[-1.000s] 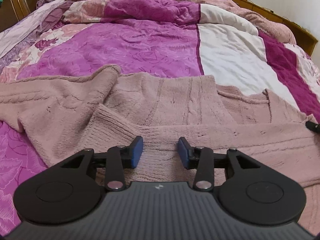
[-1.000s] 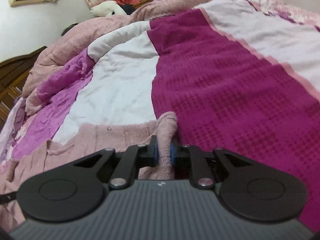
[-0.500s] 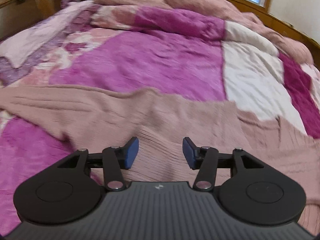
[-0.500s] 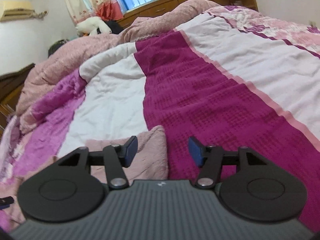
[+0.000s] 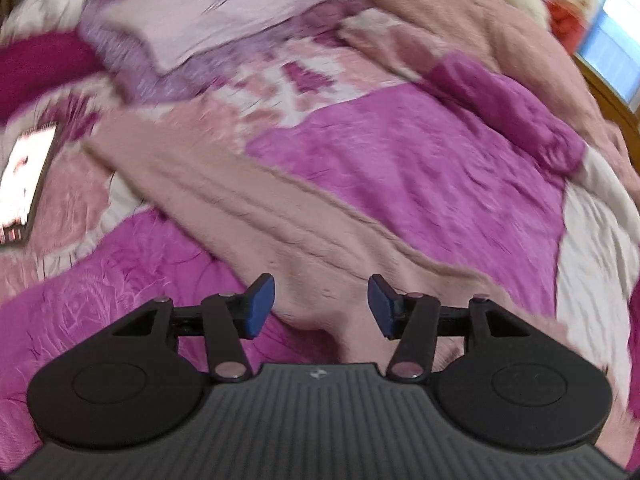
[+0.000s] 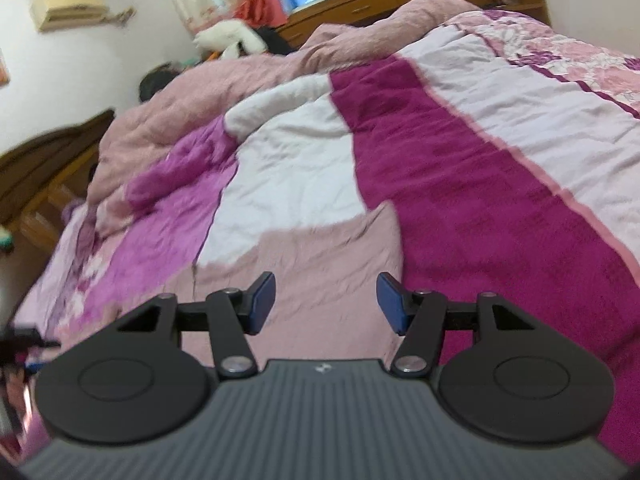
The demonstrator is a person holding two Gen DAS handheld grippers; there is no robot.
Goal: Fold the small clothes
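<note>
Right claw now released, pink sweater just beneath, untouched.

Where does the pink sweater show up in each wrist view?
Left wrist: sweater runs diagonally from upper left down under the open left gripper.
Right wrist: sweater lies low centre, just ahead of the open right gripper.
Shared landmark: the white quilt patch.

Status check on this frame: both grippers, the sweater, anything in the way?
Left gripper open, empty, over pink sweater. Right gripper open, empty, above sweater's edge. Sweater lies on the quilt, sleeve outstretched. Phone off left, clear.
</note>
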